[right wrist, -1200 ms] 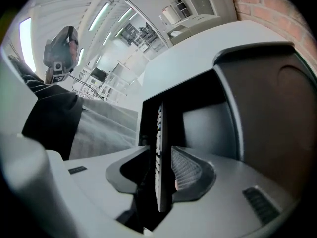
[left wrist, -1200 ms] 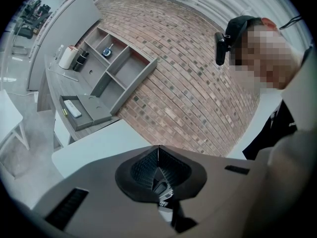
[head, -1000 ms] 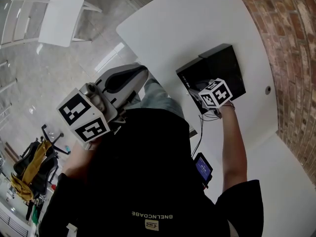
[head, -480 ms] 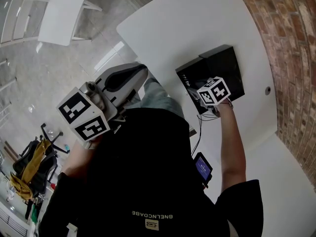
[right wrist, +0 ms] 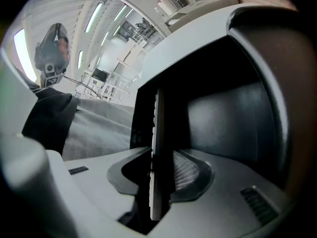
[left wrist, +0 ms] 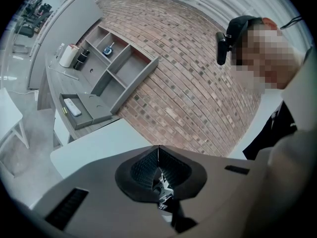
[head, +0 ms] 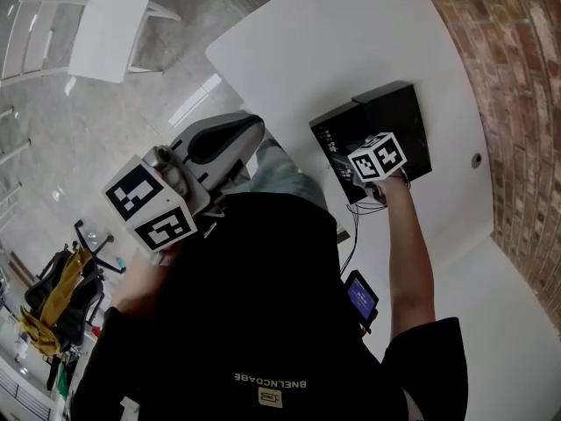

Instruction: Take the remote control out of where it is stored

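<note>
A black box (head: 399,112) lies on the white table (head: 351,33) close to the brick wall. My right gripper (head: 375,163) hangs over the box's near part, its marker cube hiding the jaws in the head view. In the right gripper view the jaws (right wrist: 161,167) are shut on a thin remote control (right wrist: 156,133), seen edge-on and upright, with the box's dark inside (right wrist: 223,118) behind it. My left gripper (head: 230,134) is held up by my chest, away from the box. Its pads (left wrist: 158,168) meet with nothing between them.
The brick wall (head: 517,103) runs along the table's right side. A white chair (head: 105,33) stands on the floor at the far left. Grey wall shelves (left wrist: 114,68) and a grey tray with a small white object (left wrist: 73,106) show in the left gripper view.
My right gripper has shifted slightly up and to the left over the black box. The left gripper has stayed where it was.
</note>
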Demonstrator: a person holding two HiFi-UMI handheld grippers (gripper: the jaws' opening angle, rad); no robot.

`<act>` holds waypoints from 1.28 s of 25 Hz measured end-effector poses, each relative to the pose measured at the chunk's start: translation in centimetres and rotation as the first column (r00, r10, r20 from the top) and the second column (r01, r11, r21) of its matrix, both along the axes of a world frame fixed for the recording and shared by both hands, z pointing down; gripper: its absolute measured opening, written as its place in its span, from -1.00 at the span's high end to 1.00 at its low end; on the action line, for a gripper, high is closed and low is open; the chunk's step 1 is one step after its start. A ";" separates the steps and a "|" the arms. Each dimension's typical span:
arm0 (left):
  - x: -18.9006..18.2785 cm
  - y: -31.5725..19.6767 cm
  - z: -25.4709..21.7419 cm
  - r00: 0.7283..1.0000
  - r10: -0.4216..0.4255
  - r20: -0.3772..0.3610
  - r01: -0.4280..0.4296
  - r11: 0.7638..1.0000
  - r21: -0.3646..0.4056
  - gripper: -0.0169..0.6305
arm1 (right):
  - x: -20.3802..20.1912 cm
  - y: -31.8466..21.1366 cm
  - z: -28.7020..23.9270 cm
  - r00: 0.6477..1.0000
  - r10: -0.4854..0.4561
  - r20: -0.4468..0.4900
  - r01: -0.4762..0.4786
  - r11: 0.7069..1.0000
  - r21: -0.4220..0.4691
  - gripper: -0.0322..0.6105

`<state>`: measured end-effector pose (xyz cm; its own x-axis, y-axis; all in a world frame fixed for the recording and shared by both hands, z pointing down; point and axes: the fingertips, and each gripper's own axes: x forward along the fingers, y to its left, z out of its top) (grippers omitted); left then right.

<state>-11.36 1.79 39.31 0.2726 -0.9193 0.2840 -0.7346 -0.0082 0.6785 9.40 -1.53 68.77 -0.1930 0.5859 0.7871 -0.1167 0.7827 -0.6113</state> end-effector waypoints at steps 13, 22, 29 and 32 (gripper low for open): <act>0.3 -0.5 -0.1 1.000 0.015 0.009 -0.015 1.000 -0.007 0.93 | 0.4 -0.1 -1.4 0.998 0.033 0.048 -0.033 0.999 -0.010 0.57; 0.6 -0.8 -0.4 0.999 0.041 0.011 -0.041 0.999 0.003 0.93 | 0.9 -1.1 -3.9 0.984 0.149 0.095 -0.147 0.989 -0.023 0.57; 1.1 -1.8 -1.4 0.995 0.094 0.027 -0.095 0.995 0.026 0.93 | -1.1 -3.5 -8.3 0.906 0.353 0.233 -0.343 0.935 -0.084 0.57; 1.5 -2.5 -2.0 0.992 0.124 0.039 -0.125 0.991 0.039 0.93 | -2.2 -4.7 -11.2 0.851 0.422 0.313 -0.408 0.906 -0.112 0.57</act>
